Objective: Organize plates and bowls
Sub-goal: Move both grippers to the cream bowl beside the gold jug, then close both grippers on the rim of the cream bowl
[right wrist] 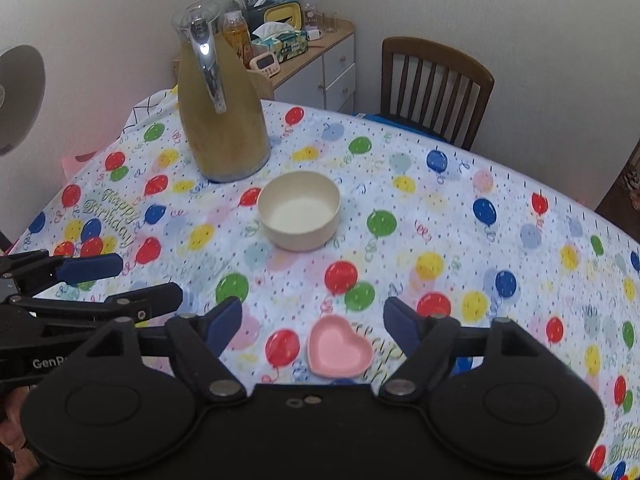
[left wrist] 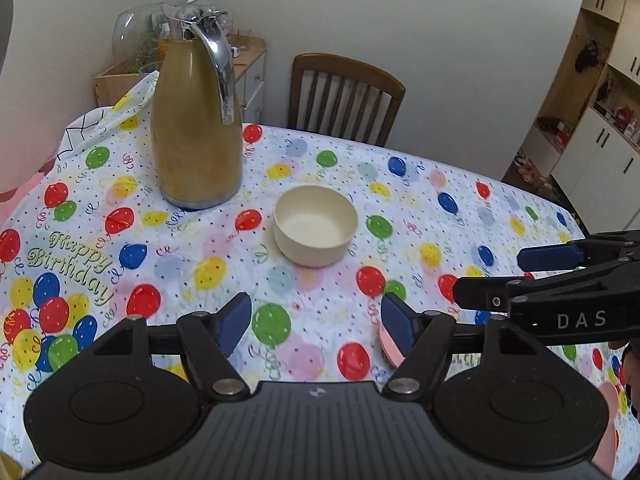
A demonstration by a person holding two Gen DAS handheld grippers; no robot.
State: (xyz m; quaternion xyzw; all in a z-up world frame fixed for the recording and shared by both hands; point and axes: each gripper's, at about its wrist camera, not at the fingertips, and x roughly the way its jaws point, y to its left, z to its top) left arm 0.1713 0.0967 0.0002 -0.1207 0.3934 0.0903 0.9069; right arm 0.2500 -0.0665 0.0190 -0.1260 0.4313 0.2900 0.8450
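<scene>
We see the left hand-held gripper (left wrist: 316,326) with its blue pads spread wide and nothing between them but the balloon-print cloth on the bench (left wrist: 420,184). Its right pad (left wrist: 396,326) stands in front of a pink edge, which we take for the rim of the pink heart-shaped dish (right wrist: 340,346); whether the pad touches it we cannot tell from this view. The right hand-held gripper (right wrist: 314,326) is likewise wide open and holds nothing. The dish lies on the bench near the camera, in the gap between its pads and clear of both. Both grippers point downward at a slant toward the bench, side by side: in the left wrist view the right one (left wrist: 520,276) reaches in from the right edge, and in the right wrist view the left one (right wrist: 148,282) reaches in from the left edge, each with its fingers apart.

Farther off, near the middle of the bench, stands the cream bowl (left wrist: 315,226), upright and empty, well apart from both grippers. To its far left rises a tall yellow-brown thermos jug (left wrist: 198,120) with a chrome handle, close beside the bowl but not touching. A wooden chair (left wrist: 344,96) stands at the far edge.
</scene>
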